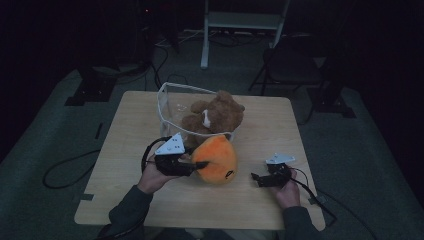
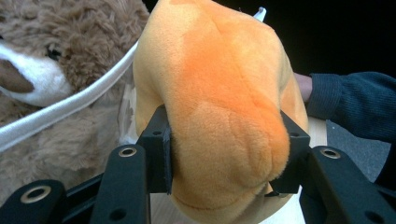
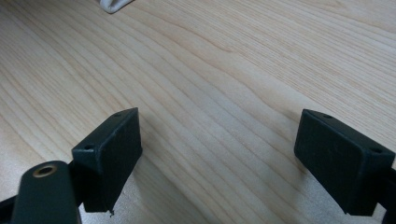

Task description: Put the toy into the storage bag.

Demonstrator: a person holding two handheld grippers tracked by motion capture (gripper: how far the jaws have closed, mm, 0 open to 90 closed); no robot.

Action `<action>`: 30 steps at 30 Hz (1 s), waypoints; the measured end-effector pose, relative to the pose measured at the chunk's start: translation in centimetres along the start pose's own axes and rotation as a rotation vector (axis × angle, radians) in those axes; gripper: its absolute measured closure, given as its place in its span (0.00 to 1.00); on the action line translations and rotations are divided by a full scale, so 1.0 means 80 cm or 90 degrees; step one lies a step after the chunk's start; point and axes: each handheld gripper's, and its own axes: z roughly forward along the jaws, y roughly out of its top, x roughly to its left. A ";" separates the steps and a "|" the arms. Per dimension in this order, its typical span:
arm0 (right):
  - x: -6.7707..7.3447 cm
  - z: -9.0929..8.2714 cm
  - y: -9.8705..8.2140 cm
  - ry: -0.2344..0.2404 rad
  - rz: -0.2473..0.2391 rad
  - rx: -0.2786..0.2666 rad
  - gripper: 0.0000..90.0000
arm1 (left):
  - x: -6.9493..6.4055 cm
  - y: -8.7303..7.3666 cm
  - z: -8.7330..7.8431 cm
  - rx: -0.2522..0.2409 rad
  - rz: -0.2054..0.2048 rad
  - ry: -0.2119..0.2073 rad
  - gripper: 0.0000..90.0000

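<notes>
Orange plush toy [image 2: 219,116] sits clamped in left gripper [image 2: 226,149] beside teddy bear [image 1: 215,117].

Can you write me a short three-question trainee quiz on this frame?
1. True or false: the left gripper is shut on the orange plush toy.
2. Where is the brown teddy bear? A) on the floor B) in the clear bag C) between the right gripper's jaws
3. What lies between the jaws of the right gripper?

Key
1. True: both pads press into the toy's sides.
2. B: the bear sits in the bag, whose white rim crosses in front of it in the left gripper view.
3. Nothing: the jaws stand open over bare wooden table.
</notes>
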 end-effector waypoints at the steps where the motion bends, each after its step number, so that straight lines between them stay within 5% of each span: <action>1: 0.000 0.000 0.000 0.000 0.000 0.000 0.16 | 0.000 0.001 -0.001 -0.001 0.000 0.001 0.58; 30: 0.000 0.000 0.000 0.000 0.000 0.001 0.16 | 0.005 0.029 -0.013 -0.033 0.019 0.011 0.58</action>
